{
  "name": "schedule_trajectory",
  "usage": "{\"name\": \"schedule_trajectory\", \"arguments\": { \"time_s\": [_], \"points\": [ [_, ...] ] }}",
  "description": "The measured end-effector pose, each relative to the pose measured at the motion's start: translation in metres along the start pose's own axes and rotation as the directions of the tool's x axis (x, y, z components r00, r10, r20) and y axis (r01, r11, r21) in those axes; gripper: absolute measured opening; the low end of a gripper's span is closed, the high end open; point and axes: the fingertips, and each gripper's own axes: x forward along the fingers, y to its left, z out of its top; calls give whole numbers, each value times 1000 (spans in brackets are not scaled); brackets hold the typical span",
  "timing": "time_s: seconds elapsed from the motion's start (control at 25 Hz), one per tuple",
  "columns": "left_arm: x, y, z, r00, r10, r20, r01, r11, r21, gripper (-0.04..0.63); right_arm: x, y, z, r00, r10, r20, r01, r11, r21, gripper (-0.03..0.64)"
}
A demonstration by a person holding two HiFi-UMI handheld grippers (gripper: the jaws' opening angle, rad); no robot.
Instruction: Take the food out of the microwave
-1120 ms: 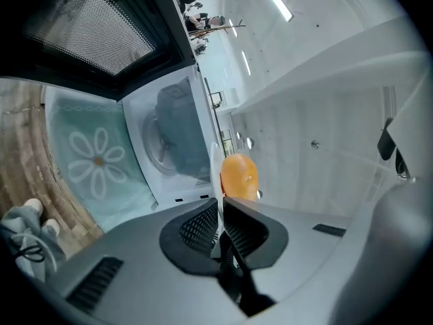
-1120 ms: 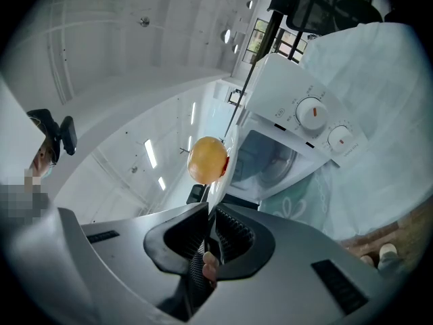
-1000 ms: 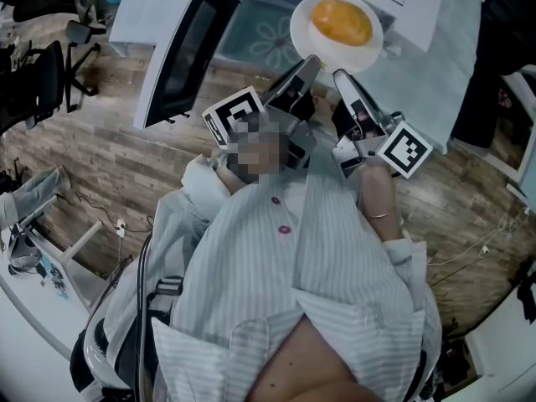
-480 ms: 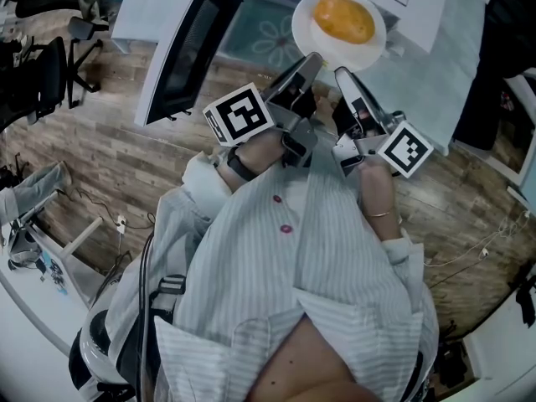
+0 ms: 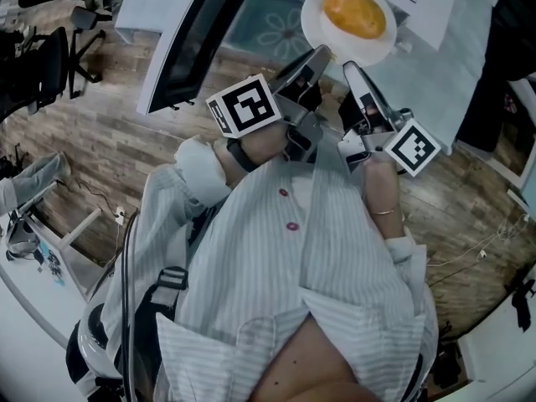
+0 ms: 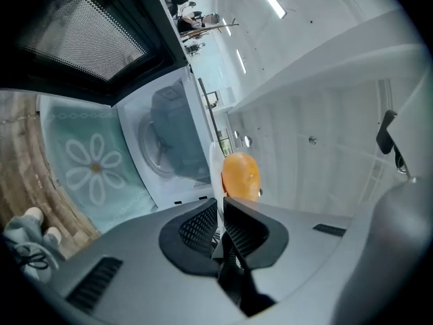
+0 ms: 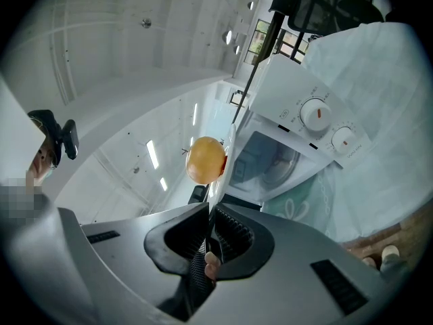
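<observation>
Change: my hold is the same as a second ago. The plate (image 5: pixel 314 19) with the orange food (image 5: pixel 354 13) hangs just outside the open microwave (image 5: pixel 276 28).
Meaning: the food looks already out. I judge only setting it down remains.
Jaws: on the left gripper (image 5: pixel 322 54) and the right gripper (image 5: pixel 349 65) the jaws are narrow, pinching the plate's near rim.
Pose: the grippers are side by side, roughly level, pointing towards the microwave.

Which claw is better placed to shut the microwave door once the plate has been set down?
Left, probably. The open door hangs on the side of the left claw; the right claw sits farther from it. Both clamp the rim of the plate, so neither is free yet.
</observation>
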Motion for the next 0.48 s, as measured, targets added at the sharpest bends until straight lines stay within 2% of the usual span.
{"name": "schedule_trajectory", "arguments": {
  "time_s": [0.2,0.48],
  "points": [
    [1,-5,4,1000,-18,-14,19,999,36,35,1,2,3,1000,0,-1,0,1000,-19,51],
    [7,-12,5,995,-50,-87,57,995,81,37,0,6,8,1000,-8,23,9,999,-45,51]
  ]
}}
